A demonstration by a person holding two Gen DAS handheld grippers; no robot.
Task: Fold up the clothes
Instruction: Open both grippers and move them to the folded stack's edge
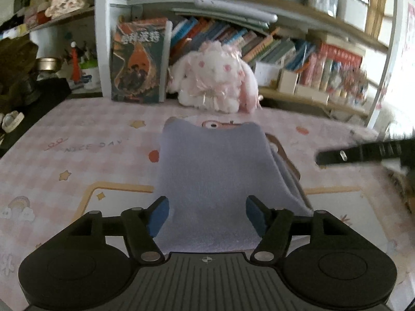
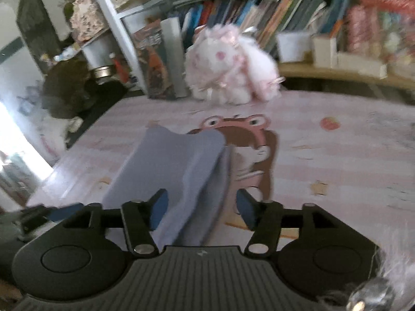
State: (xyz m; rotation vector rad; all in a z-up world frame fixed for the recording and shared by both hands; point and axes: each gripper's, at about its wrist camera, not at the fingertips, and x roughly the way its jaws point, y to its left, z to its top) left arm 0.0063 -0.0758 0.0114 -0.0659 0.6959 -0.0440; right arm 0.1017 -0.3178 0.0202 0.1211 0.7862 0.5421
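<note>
The soft lavender-grey fleece garment (image 1: 218, 171) lies folded in layers on the pink checked table (image 1: 77, 155), stacked edges at 3 o'clock. Both the left tool (image 1: 207, 213) and right tool (image 2: 198, 206) are spread, pinching nothing. Any further fold needs all layers caught together, edges kept aligned.

Before me lies a table covered by a pink checked cloth (image 1: 85, 140) printed with stars, the words "NICE DAY" and a cartoon figure (image 2: 249, 140). At its far edge a white and pink plush rabbit (image 1: 215, 77) sits beside a dark boxed set of books (image 1: 138, 59) standing upright. Behind them runs a white-framed shelf unit (image 1: 102, 36) packed with leaning, colourful books (image 1: 259, 44) and small boxes. Bright daylight washes out the right edge of my left view.
</note>
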